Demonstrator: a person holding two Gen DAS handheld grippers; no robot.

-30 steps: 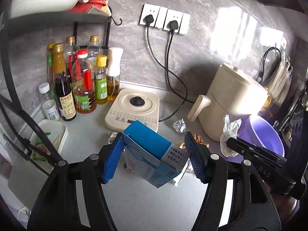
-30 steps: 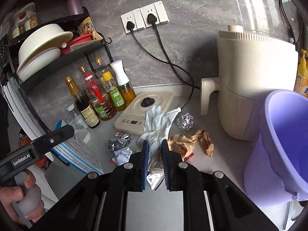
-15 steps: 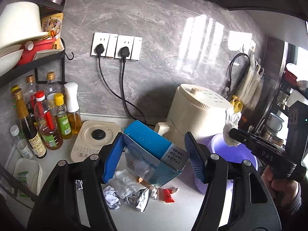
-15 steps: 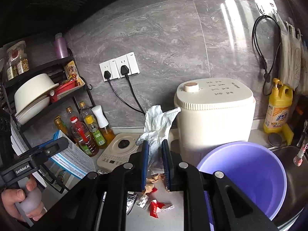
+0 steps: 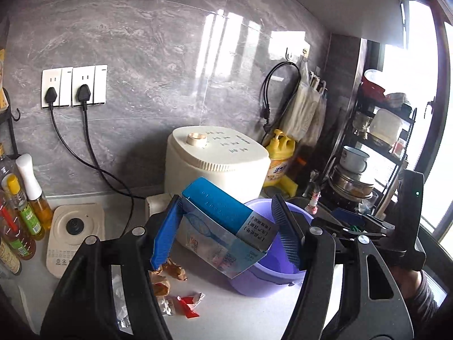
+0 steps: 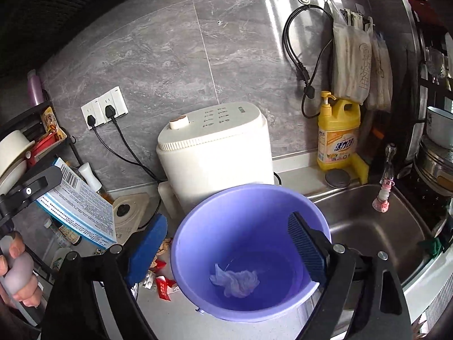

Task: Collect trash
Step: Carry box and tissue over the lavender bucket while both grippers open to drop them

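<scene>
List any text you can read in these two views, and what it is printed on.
"活力28": label of the yellow soap bottle.
Blue box: barcode and fine print, too small to read.
Hanging cloth bag: large characters, too blurred to read.
White cooker: button labels, too small.
Red wrappers: white print, unreadable.

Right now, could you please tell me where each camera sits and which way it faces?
Left wrist: on the left gripper, facing the wall, holding the blue box; a hand shows.
Right wrist: on the open right gripper, looking down into the purple bucket; fingers show.
Shared: bucket, box, white cooker.
</scene>
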